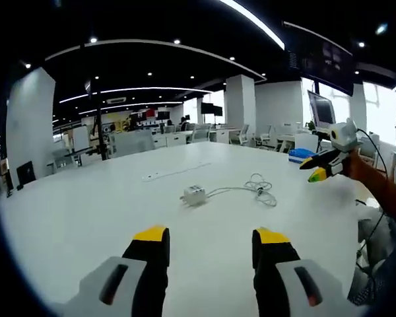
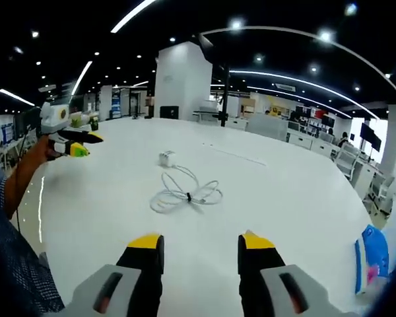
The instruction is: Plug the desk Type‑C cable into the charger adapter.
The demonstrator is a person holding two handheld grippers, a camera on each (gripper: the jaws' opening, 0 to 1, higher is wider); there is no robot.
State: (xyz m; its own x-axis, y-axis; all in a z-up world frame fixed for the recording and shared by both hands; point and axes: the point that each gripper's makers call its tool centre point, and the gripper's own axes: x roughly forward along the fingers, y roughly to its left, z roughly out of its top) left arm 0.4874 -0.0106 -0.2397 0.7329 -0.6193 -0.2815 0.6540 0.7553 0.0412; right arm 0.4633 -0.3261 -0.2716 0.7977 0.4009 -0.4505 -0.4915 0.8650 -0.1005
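Note:
A white charger adapter (image 1: 194, 195) (image 2: 166, 158) lies on the big white table (image 1: 86, 205) (image 2: 297, 198). From it runs a white cable that ends in a loose coil (image 1: 261, 188) (image 2: 186, 191). My left gripper (image 1: 211, 238) hovers open above the near table edge, well short of the adapter; it also shows in the right gripper view (image 2: 79, 144), held by a hand. My right gripper (image 2: 199, 246) is open and empty, short of the coil, and shows in the left gripper view (image 1: 319, 168) at the right, above the table.
A blue and white packet (image 2: 371, 254) (image 1: 299, 155) lies near the table edge. A white power strip (image 1: 152, 176) rests farther back on the table. Desks, chairs, monitors and pillars stand beyond. A person's arm (image 1: 383, 188) reaches in.

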